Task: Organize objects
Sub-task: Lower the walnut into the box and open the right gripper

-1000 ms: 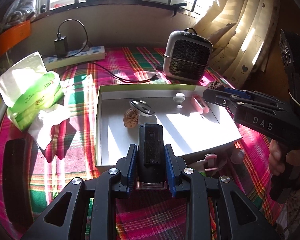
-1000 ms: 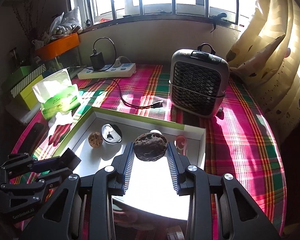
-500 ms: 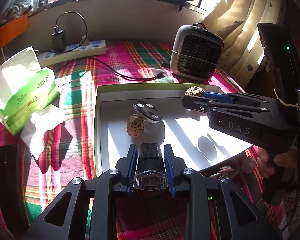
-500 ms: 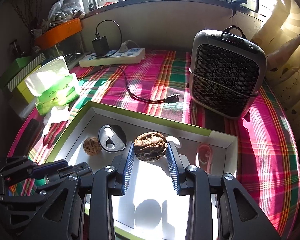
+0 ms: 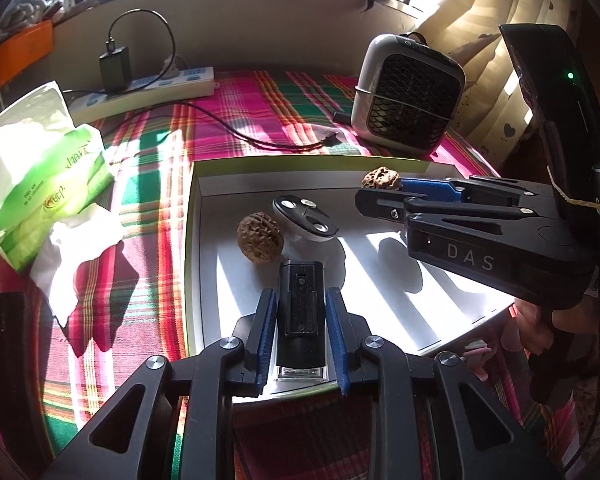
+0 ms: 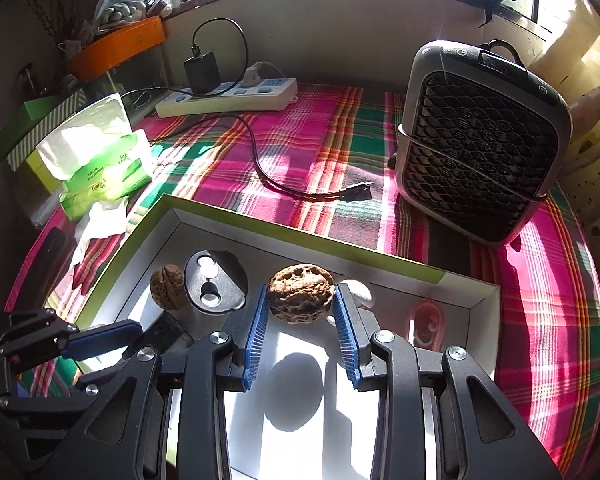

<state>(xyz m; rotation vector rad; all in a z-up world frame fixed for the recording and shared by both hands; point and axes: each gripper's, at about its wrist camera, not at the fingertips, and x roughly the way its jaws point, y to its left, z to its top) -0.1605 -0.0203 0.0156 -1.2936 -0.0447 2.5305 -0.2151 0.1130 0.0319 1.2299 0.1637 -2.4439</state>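
Observation:
A white tray with a green rim (image 5: pixel 204 184) (image 6: pixel 260 226) lies on the plaid cloth. My left gripper (image 5: pixel 301 300) has its jaws spread a little off a black rectangular device (image 5: pixel 301 308) that lies on the tray's near part. My right gripper (image 6: pixel 301 300) is shut on a brown walnut (image 6: pixel 301 293) (image 5: pixel 381 179) and holds it above the tray's middle. In the tray lie a second walnut (image 5: pixel 259 237) (image 6: pixel 165 287), a dark oval piece with white dots (image 5: pixel 305 220) (image 6: pixel 214 282), a white knob (image 6: pixel 360 292) and a pink clip (image 6: pixel 426 320).
A small grey heater (image 6: pixel 480 156) (image 5: pixel 406 92) stands behind the tray at the right. A power strip with charger and loose cable (image 6: pixel 228 98) lies at the back. A green tissue pack (image 5: pixel 48 176) (image 6: pixel 96 160) and a loose tissue (image 5: pixel 76 248) lie to the left.
My left gripper has set the black device down in the tray and its jaws have opened slightly. My right gripper has moved forward over the tray with the walnut.

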